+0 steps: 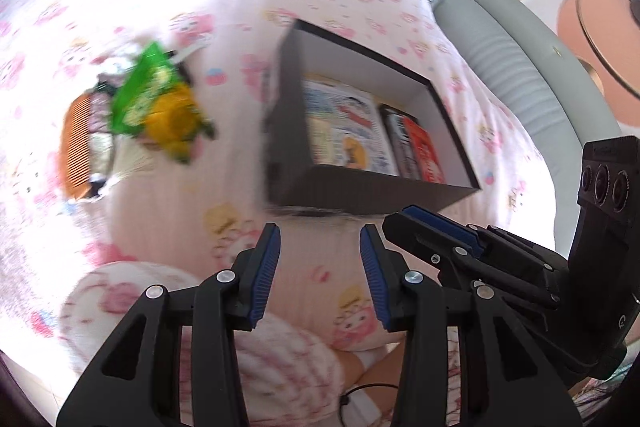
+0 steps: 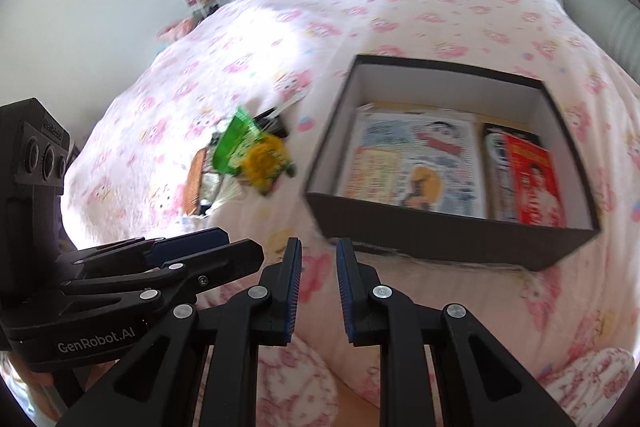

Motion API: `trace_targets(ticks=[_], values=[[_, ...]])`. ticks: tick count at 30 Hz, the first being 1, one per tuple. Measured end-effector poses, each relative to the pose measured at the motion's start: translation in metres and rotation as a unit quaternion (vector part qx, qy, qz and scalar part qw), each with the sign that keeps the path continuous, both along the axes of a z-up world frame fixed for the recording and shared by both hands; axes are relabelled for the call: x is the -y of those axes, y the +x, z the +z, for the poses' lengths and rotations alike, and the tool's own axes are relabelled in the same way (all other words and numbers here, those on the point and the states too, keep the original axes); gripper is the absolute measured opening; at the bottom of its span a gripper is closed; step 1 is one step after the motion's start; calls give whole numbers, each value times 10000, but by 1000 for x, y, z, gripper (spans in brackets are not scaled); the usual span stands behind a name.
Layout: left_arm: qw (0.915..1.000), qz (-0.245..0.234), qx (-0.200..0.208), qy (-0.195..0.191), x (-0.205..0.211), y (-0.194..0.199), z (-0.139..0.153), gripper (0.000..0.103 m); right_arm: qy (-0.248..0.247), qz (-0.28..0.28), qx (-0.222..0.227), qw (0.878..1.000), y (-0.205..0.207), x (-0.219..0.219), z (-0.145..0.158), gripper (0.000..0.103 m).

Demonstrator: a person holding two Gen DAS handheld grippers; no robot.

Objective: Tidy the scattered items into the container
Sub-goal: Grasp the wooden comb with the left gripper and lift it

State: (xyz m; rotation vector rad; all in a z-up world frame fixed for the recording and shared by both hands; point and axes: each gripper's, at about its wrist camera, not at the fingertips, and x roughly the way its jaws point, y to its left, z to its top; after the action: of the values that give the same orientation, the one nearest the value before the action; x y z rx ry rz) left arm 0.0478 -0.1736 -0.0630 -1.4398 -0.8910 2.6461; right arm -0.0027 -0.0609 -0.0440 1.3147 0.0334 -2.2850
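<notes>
Hovering above the pink-printed bedspread (image 2: 400,11), both tools carry nothing: the left gripper (image 1: 320,267) has its blue pads set apart with only cloth showing between them, and the right gripper (image 2: 319,283) has its pads drawn closer, a narrow gap between them, likewise gripping nothing. The step in hand looks like the approach to a fresh pickup. The container, a dark box (image 2: 452,243) with a white lining, sits on the bed toward the headboard side and already holds a comic-style booklet (image 2: 412,163) and a red packet (image 2: 534,183) lying flat side by side. What remains is a small heap well apart from the box, out toward the middle of the bedspread: a green packet (image 2: 234,147) overlapping a yellow packet (image 2: 266,163), with an orange comb (image 2: 194,183) at the heap's far edge from the box and some dark and white items underneath that blur keeps me from naming. The next move likely calls for reaching to the heap, widening one set of jaws over the topmost packet, and pinching an edge without dragging the pieces beneath.
</notes>
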Motion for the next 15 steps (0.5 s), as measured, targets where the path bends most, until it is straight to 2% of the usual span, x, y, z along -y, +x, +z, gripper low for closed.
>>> trace_targets(ticks=[9,15], values=[[9960,806,223,326,87,29,-35,43,-25,750,471,9961,-17,88,-33,17],[9836,1648,634,379,158,40,-75,44,-3,987,806,9918,-44,132,-59,17]])
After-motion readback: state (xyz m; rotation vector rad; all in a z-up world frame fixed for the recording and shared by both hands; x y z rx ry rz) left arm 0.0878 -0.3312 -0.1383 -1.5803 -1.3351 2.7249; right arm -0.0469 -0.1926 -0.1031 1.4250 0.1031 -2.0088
